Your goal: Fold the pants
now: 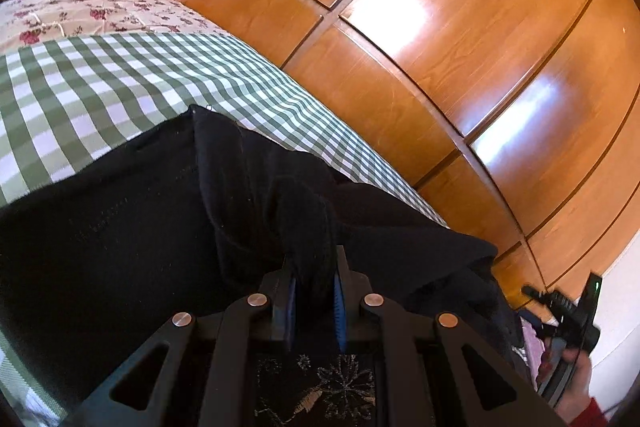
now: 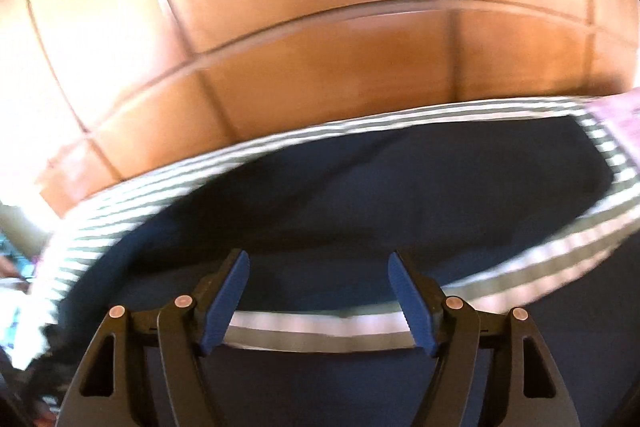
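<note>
Left wrist shows left gripper (image 1: 315,303) pinching pants (image 1: 160,211); right cannot.

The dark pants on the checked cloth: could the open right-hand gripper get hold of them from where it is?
Probably yes. The right gripper stands open with nothing between its pads, and the dark pants lie spread on the checked cloth directly ahead, unobstructed. The picture is blurred, so how near they are is unclear.
</note>
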Motion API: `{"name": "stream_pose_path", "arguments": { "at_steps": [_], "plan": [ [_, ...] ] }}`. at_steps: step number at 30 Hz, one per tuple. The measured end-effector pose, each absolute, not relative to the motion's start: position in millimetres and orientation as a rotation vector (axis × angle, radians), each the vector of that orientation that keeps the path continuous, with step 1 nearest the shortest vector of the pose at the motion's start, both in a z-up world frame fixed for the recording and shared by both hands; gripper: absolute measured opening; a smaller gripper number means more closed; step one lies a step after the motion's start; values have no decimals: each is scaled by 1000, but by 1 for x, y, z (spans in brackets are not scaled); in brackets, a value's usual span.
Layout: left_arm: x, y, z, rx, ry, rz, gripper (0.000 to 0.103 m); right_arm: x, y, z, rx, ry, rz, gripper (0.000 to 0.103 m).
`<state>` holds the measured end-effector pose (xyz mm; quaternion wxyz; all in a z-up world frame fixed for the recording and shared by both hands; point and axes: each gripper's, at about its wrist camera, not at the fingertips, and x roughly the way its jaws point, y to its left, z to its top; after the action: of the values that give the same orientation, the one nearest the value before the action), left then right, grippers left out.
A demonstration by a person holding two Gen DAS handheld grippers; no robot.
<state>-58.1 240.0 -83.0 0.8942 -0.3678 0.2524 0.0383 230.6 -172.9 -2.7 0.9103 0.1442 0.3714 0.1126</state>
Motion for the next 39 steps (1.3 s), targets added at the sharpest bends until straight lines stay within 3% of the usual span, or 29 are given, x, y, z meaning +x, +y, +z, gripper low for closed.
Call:
{"name": "stream_pose_path", "arguments": {
  "at_steps": [9,12,13,14,15,21,29,39],
  "plan": [
    [-61,242,-89,-776,507,58,14,312,-121,-9,562,977,254,76],
    [-61,244,-91,-789,503,47,14,326,-119,-24,583,1021,210,70],
    [-61,244,-91,-792,502,44,14,329,-119,-31,593,1036,210,56],
    [-61,245,-91,-794,502,40,14,332,-119,-36,608,1048,225,31],
    [-61,245,-91,-795,502,38,14,332,-120,-41,629,1058,247,14],
    [-55,258,-81,-846,513,22,15,301,-128,-23,588,995,308,11],
    [-76,295,-22,-824,292,-11,15,216,-144,36,573,816,497,11],
    [-106,320,-42,-913,289,5,15,108,-134,7,555,726,533,11]
  ]
}}
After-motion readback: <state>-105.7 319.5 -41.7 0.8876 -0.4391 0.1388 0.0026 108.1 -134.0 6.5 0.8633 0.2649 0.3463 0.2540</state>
